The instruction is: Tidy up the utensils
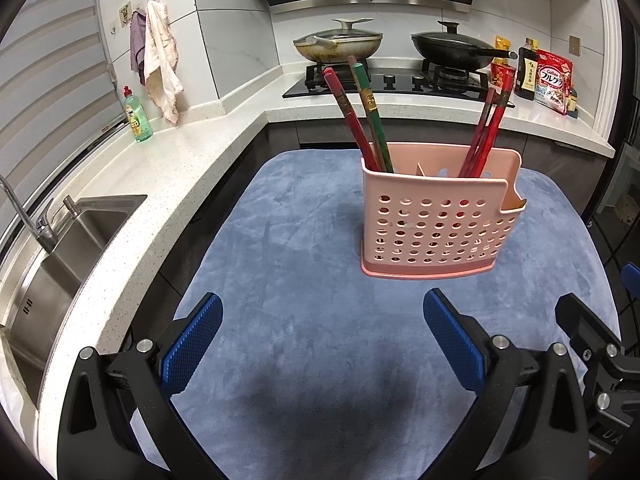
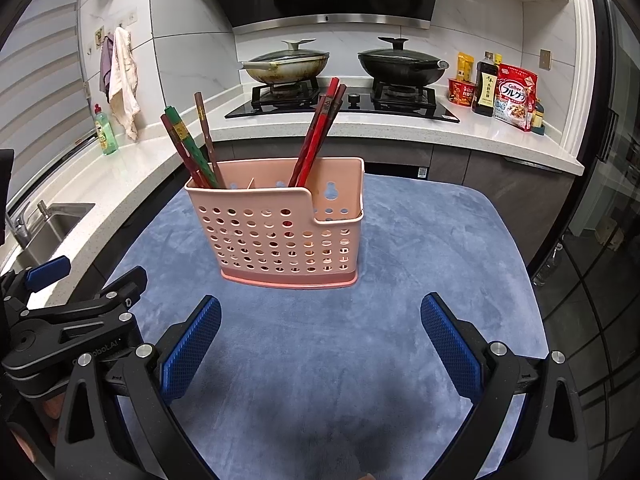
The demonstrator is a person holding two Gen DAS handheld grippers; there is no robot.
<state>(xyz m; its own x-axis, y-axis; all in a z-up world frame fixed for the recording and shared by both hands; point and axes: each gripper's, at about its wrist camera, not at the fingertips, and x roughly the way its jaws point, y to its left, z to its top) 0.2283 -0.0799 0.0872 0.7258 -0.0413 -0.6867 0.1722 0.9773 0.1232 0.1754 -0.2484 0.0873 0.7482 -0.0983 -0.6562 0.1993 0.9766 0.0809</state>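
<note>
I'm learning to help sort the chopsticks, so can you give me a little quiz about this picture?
1. True or false: the pink holder stands upright on the blue mat.
2. Which chopstick sits in the holder's left part? A) green chopstick B) a yellow one C) a white one
3. Fill the gap: the left tongs and the right tongs are both ____, holding nothing.

Key: 1 true; 2 A; 3 open.
</note>
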